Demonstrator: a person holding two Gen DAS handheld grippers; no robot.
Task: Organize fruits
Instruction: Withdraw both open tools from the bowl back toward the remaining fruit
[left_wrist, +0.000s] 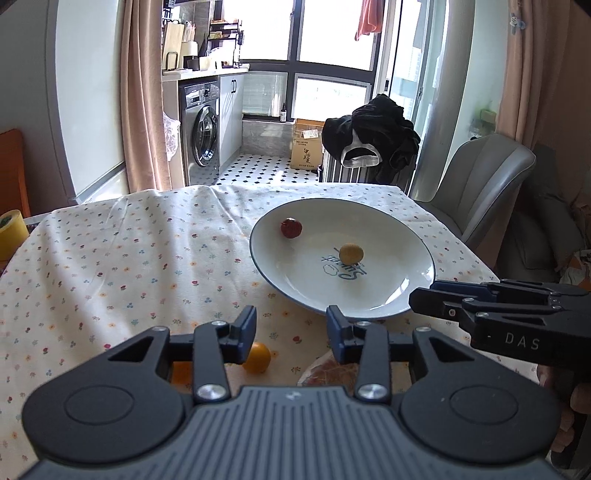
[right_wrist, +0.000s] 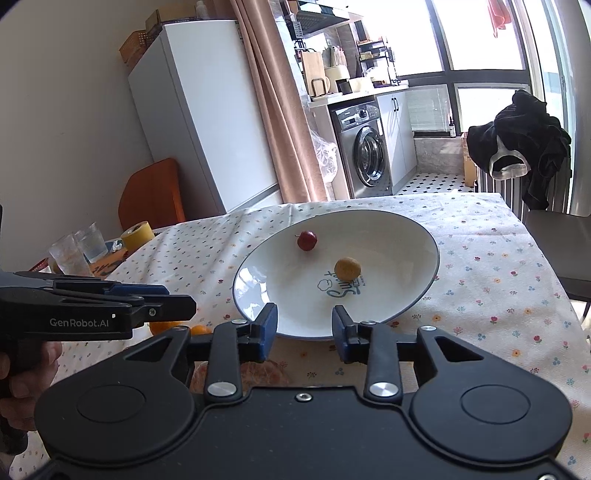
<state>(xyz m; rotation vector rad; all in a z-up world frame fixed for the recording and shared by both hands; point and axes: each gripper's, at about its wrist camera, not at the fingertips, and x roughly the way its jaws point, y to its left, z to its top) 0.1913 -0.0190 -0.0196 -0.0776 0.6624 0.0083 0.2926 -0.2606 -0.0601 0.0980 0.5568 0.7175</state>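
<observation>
A white plate (left_wrist: 391, 302) with a dark rim sits on the flowered tablecloth; on it lie a small red fruit (left_wrist: 291, 228) and a yellow-brown fruit (left_wrist: 351, 253). The same plate (right_wrist: 258, 273), red fruit (right_wrist: 307, 240) and yellow-brown fruit (right_wrist: 347, 268) show in the right wrist view. My left gripper (left_wrist: 291, 328) is open and empty above the plate's near rim. An orange (left_wrist: 257, 357) lies just below its left finger, a second one partly hidden behind the gripper body. My right gripper (right_wrist: 304, 328) is open and empty over the plate's near edge, with a net-wrapped fruit (right_wrist: 262, 373) under it.
The right gripper (left_wrist: 436, 301) reaches in from the right in the left wrist view. A yellow tape roll (right_wrist: 137, 235) and clear glasses (right_wrist: 79, 249) stand at the table's left. A grey chair (left_wrist: 480, 177) and a chair draped with dark clothing (left_wrist: 373, 136) stand beyond the table.
</observation>
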